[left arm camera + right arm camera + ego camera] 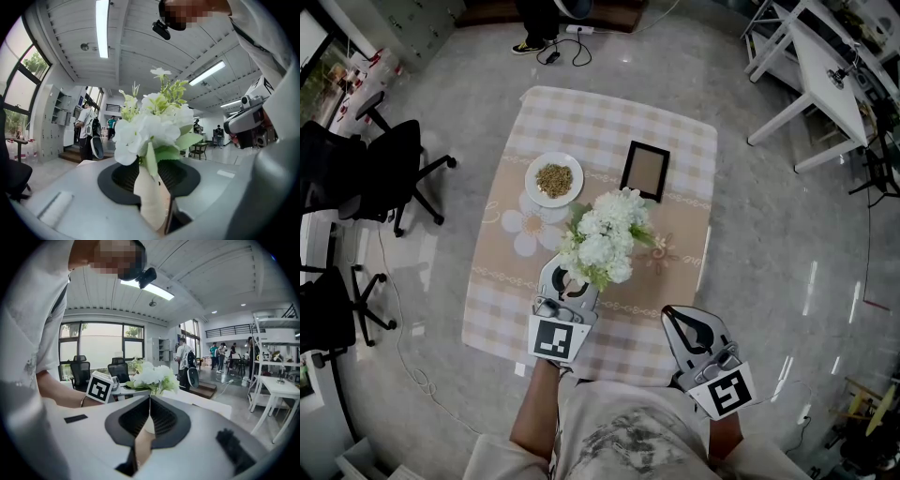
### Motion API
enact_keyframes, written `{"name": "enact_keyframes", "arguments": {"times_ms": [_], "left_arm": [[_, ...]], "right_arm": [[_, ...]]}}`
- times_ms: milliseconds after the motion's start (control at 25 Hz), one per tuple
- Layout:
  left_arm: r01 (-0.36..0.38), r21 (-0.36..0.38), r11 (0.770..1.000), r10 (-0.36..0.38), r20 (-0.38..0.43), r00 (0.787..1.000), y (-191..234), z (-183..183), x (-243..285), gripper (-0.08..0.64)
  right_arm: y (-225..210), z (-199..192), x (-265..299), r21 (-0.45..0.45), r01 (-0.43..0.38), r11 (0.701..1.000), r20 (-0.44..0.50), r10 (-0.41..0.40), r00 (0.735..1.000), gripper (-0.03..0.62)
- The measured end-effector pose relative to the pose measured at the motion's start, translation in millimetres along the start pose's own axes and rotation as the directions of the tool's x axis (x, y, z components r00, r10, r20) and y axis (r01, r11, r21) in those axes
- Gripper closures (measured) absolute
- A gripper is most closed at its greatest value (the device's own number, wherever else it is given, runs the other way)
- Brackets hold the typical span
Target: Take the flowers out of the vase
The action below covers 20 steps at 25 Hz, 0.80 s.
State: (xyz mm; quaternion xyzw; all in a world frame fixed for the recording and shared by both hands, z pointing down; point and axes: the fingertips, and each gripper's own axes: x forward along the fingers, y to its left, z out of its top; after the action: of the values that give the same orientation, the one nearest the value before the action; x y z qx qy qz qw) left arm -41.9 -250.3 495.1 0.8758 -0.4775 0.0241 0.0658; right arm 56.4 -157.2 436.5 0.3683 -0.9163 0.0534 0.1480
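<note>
A bunch of white flowers (605, 234) with green leaves stands near the front of the checked table (581, 117); from above the blooms hide the vase. In the left gripper view the cream vase (151, 201) fills the gap between the jaws, with the flowers (154, 126) rising above it. My left gripper (572, 279) sits at the flowers' near left side, shut on the vase. My right gripper (677, 317) hovers at the table's front right edge, apart from the flowers, its jaws meeting at the tips with nothing held. From the right gripper (150, 399) the flowers (152, 376) show ahead.
A white plate (554, 179) of brownish bits and a dark picture frame (645, 171) lie behind the flowers. Black office chairs (384, 169) stand to the left, white tables (825, 66) to the upper right. A person's feet (530, 45) and cables are beyond the table.
</note>
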Motion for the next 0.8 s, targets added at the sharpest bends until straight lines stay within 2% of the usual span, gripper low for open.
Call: {"name": "enact_keyframes", "arguments": {"times_ms": [280,800], "left_arm": [[-0.022,0.002,1.0,0.022,0.01,1.0,2.5,1.5,-1.5,0.493],[-0.025,-0.003,1.0,0.025,0.029,0.999,1.9,8.2,-5.3,0.505]], "right_arm": [[0.5,-1.7,0.1,0.0,0.001,1.0,0.004,-0.001,1.0,0.575],[1.4,-1.7,0.2,-0.005,-0.008,1.0,0.002,0.008,1.0,0.575]]}}
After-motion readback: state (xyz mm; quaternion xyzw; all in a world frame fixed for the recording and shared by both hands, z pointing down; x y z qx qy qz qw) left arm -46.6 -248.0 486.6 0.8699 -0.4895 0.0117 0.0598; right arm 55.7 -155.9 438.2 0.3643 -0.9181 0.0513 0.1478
